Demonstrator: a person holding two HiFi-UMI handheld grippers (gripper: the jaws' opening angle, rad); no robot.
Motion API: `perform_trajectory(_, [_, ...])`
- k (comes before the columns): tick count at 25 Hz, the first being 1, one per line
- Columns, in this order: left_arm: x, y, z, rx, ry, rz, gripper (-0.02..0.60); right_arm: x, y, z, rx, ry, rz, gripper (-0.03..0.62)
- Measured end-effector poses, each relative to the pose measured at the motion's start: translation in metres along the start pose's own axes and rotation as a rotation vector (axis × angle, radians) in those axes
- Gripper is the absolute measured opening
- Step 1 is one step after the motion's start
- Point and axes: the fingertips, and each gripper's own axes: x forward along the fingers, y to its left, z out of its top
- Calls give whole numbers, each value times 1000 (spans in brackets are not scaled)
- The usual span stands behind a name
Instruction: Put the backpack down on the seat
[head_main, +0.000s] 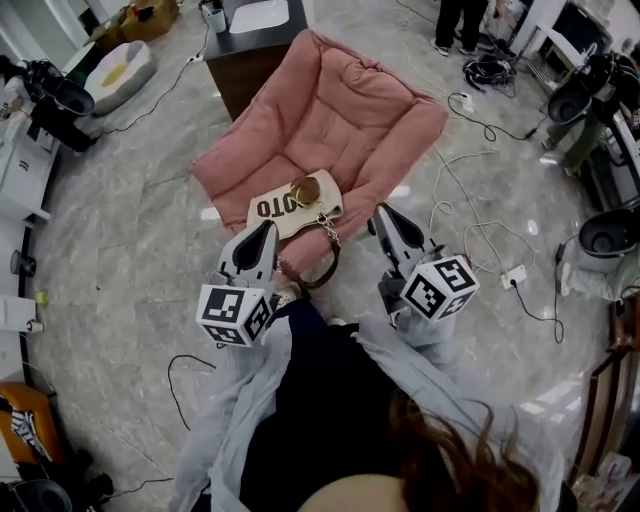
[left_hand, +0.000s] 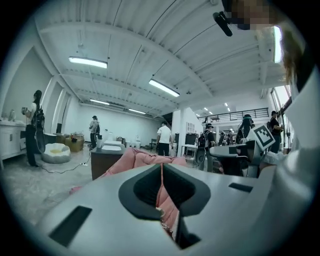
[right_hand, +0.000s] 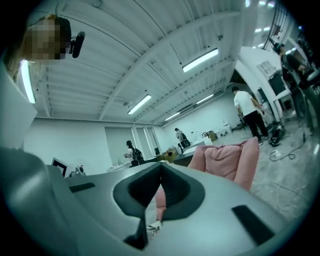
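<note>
A cream backpack (head_main: 290, 210) with dark lettering, a brown pompom (head_main: 305, 189), a chain and a brown strap (head_main: 327, 268) lies on the front edge of the pink cushioned seat (head_main: 345, 110). The strap hangs over the seat's front. My left gripper (head_main: 263, 236) sits just left of the strap, its jaws together with nothing between them. My right gripper (head_main: 384, 216) is at the seat's right front corner, also shut and empty. In the left gripper view the gripper (left_hand: 161, 169) points over the pink seat (left_hand: 142, 159). The right gripper (right_hand: 160, 170) sees the seat (right_hand: 230, 157) too.
A dark cabinet (head_main: 250, 55) stands behind the seat. Cables (head_main: 470, 225) and a power strip (head_main: 513, 275) lie on the marble floor to the right. A white bean bag (head_main: 120, 68) is at the far left. Several people (left_hand: 164, 139) stand across the room.
</note>
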Motion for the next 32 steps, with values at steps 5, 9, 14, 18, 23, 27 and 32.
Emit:
perform_trajectory(5, [-2,-3,-9,8,25,1,18,-8,-5,-14,-98,64,-54,5])
perform_trajectory(9, [-5,-5,-19,6,53,22,18,-14,-8,-25,-119,106,-80,6])
perform_trajectory(14, [-9,-3,-27,3,68,58,18,-17,-7,-35,-157,148,-101,6])
perform_trajectory(18, [-9,-4,-35,-9,84,63,18,-19,-6,-43,-159,162,-89,6])
perform_trajectory(23, [-10,-6,-43,-13,104,68,18,-23,-8,-46,-158,172,-93,6])
perform_trajectory(27, [-9,-6,-47,-10,112,71,18,-23,-8,-48,-160,179,-91,6])
perform_trajectory(32, [-6,-9,-50,-4,120,67,18,-23,-11,-53,-157,189,-90,6])
